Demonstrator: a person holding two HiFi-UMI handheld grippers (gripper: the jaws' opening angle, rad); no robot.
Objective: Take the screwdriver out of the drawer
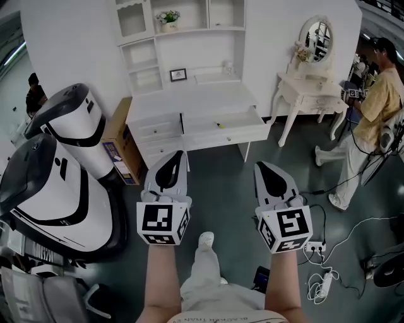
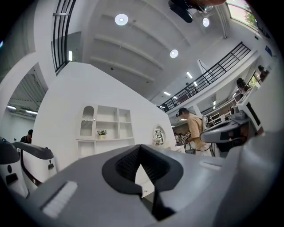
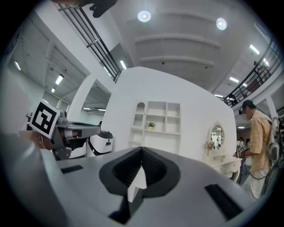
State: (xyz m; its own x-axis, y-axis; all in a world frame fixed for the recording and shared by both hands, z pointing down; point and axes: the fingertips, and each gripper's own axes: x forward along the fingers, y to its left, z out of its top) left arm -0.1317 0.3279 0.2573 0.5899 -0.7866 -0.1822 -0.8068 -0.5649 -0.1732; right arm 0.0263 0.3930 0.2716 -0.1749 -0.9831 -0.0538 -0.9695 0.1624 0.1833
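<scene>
Both of your claws hang over the dark floor, well short of the furniture, each pointing at it. Your left claw [image 1: 178, 155] is closed: in the left gripper view its two dark pads meet at the tips with nothing between them. Your right claw [image 1: 261, 166] is closed too, pads together and empty in its own view.

Ahead of you stands a white tabletop [image 1: 189, 99] with a shelf unit [image 1: 180, 38] rising from its back edge. Under the tabletop, the wide drawer [image 1: 225, 137] is pulled out towards you. Inside it, near the middle, lies a small yellow-tipped object that looks like the screwdriver [image 1: 219, 125], though it is too small to make out in detail. It is well apart from both claws.

A small picture frame [image 1: 178, 74] stands on the tabletop and a pot of flowers [image 1: 168, 19] sits on an upper shelf. To your left are two large white-and-black machines [image 1: 69, 126] and a cardboard box [image 1: 120, 142] beside the drawer stack. To your right are a white dressing table [image 1: 309, 91] with an oval mirror and a person [image 1: 372, 107] in a yellow shirt.
</scene>
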